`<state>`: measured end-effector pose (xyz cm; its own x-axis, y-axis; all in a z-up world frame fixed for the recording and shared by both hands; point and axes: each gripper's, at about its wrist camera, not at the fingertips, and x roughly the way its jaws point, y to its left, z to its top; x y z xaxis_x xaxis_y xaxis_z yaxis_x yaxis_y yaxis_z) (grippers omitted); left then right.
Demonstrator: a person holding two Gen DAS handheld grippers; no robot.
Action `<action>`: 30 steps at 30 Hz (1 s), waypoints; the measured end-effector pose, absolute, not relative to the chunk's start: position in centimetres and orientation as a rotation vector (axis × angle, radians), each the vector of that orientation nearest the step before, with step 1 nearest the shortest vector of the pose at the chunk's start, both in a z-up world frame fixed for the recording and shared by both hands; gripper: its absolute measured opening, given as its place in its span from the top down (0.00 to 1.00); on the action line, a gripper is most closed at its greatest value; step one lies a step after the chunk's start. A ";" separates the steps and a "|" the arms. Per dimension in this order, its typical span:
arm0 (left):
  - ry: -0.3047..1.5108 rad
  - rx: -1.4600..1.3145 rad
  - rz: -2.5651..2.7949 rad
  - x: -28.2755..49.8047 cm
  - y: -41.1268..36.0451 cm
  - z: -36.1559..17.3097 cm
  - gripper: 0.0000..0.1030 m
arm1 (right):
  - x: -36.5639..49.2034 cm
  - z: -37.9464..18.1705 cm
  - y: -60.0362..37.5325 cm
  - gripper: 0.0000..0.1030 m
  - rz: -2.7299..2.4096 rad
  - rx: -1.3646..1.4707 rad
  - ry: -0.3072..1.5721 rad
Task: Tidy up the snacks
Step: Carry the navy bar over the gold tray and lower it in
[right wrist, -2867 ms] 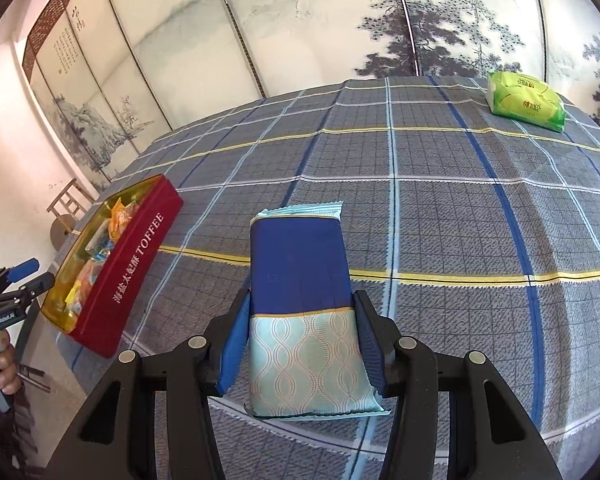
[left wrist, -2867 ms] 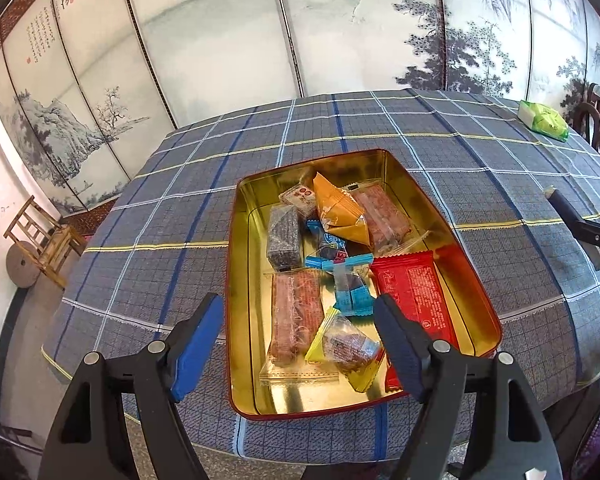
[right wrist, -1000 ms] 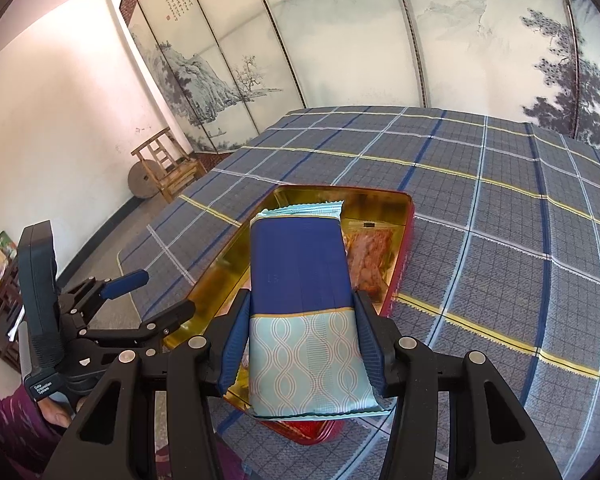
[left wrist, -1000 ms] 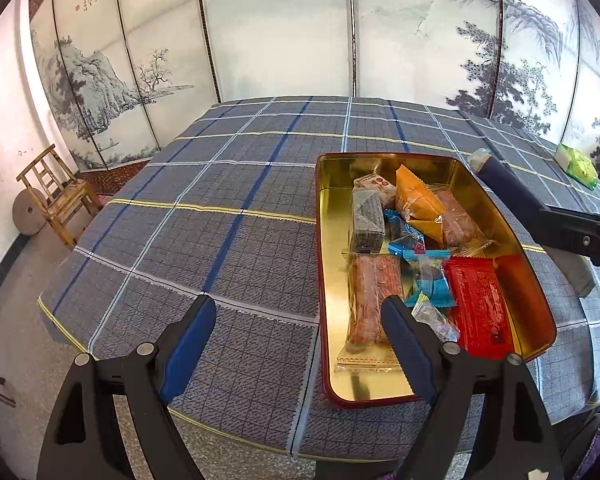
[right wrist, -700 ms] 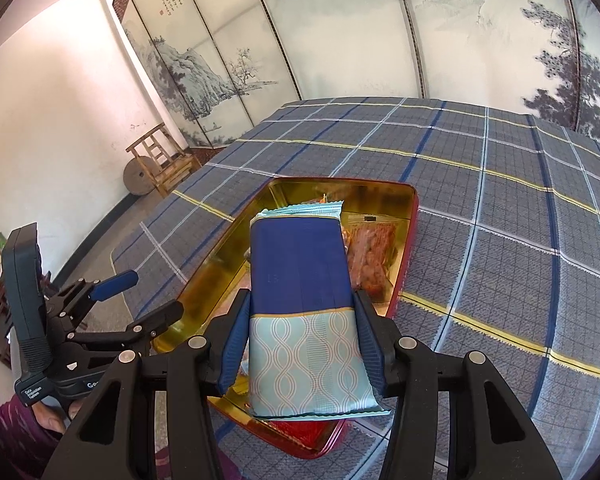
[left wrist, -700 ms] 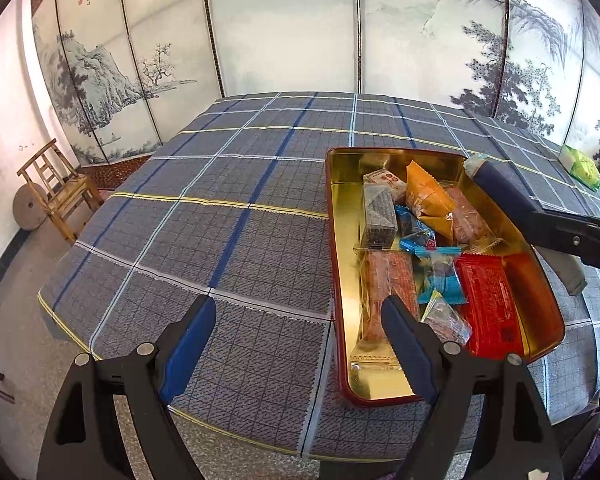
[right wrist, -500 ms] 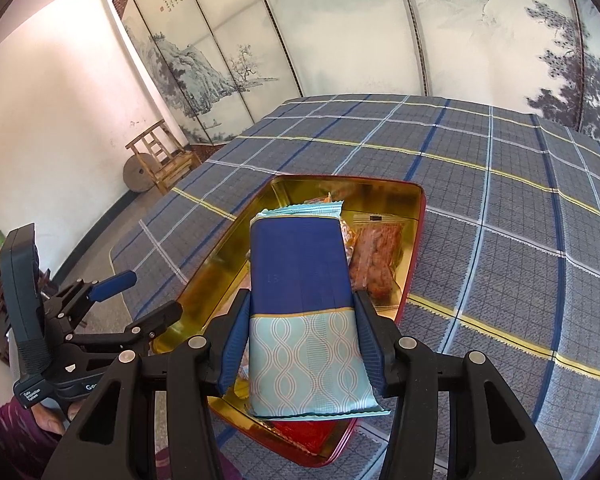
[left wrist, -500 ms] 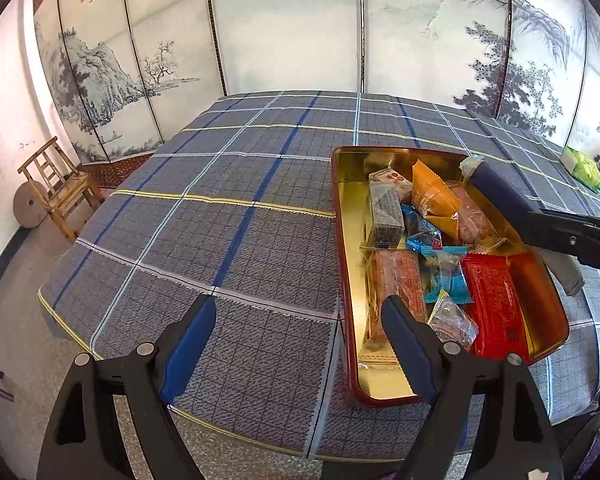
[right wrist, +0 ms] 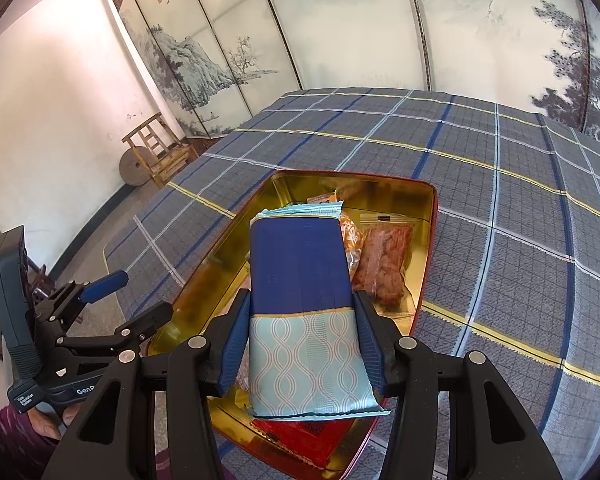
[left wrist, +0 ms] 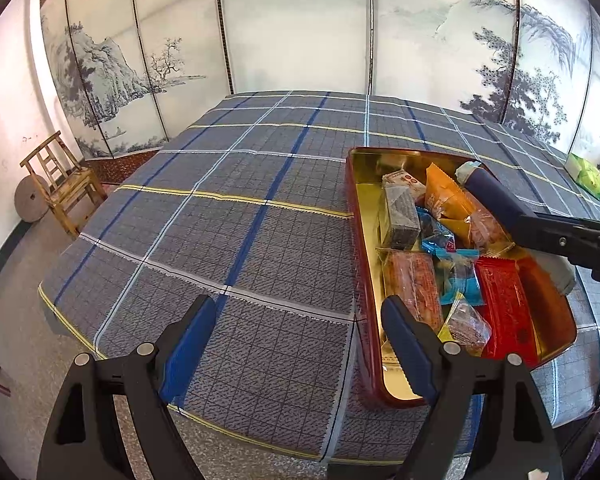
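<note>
The right claw (right wrist: 302, 334) is clenching the blue packet (right wrist: 302, 280) above the tin (right wrist: 430, 216); the left claw (left wrist: 296, 338) is gaping empty by the surface's near edge.

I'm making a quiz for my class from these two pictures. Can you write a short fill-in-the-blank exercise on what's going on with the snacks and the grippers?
1. The right gripper is clamped on a blue and ____ packet.
2. The packet hangs over the open ____, which is gold inside.
3. The left gripper holds ____.
4. A ____ packet lies apart on the tablecloth.

Missing words: teal; tin; nothing; green
</note>
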<state>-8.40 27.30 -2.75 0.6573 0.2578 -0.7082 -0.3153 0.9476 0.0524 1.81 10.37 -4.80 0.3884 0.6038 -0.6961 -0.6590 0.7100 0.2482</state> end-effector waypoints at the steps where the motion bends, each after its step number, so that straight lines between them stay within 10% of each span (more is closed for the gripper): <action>1: 0.789 -0.078 0.326 -8.4 27.4 -2.8 0.20 | 1.8 -4.8 10.5 0.50 0.803 -0.075 0.853; 30: 0.754 -0.104 0.375 -9.4 29.5 -2.6 0.16 | 2.4 -5.7 12.6 0.50 0.776 -0.084 0.870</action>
